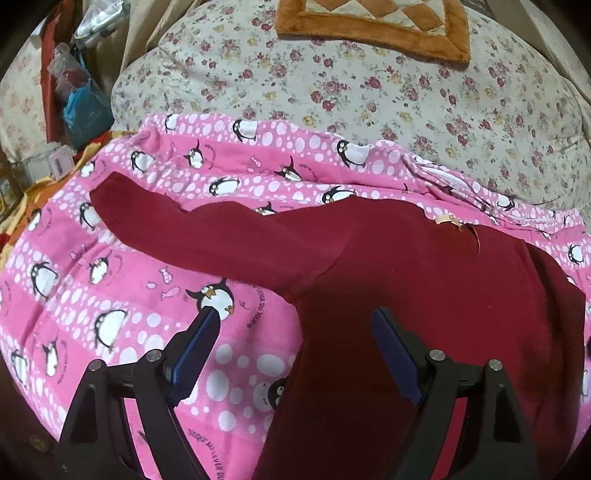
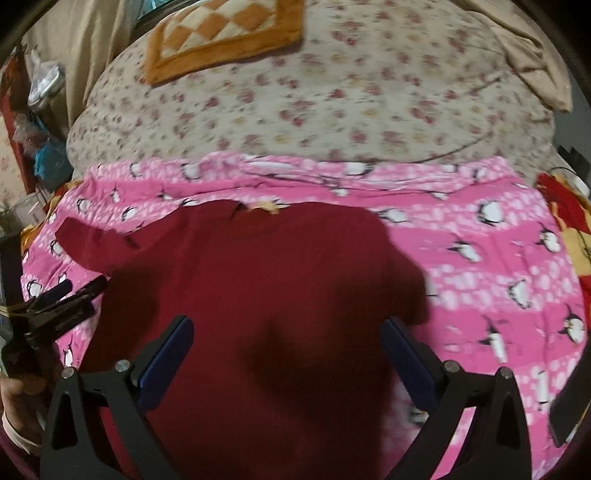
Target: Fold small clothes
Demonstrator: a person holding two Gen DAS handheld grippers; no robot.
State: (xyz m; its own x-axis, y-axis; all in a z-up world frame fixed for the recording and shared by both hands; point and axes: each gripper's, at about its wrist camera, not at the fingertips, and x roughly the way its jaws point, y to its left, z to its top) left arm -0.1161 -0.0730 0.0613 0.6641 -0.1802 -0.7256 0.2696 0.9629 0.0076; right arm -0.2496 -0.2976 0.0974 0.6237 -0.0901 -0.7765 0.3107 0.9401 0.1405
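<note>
A dark red long-sleeved knit top (image 1: 424, 280) lies flat on a pink fleece blanket printed with penguins and white dots (image 1: 110, 295), filling the centre and lower right of the left wrist view, with one sleeve stretched toward the upper left of that frame and its neckline, marked by a small beige tag, toward the upper right. The left gripper (image 1: 295, 317) rises from the bottom of that view with its blue-padded jaws spread wide, holding nothing; one finger stands over the pink blanket and the other over the red cloth. In the right wrist view, which is blurred, the same red top (image 2: 266, 280) fills the centre, and the right gripper (image 2: 291, 328) stands over it with its jaws also wide apart and empty. The left gripper (image 2: 70, 295) shows at the left edge of that frame, held by a hand (image 2: 18, 398) at the lower left. Beyond the blanket, in the upper half of both views, lies a cream floral quilt (image 1: 406, 96), with an orange checked plush cushion (image 1: 373, 26) at the top.
</note>
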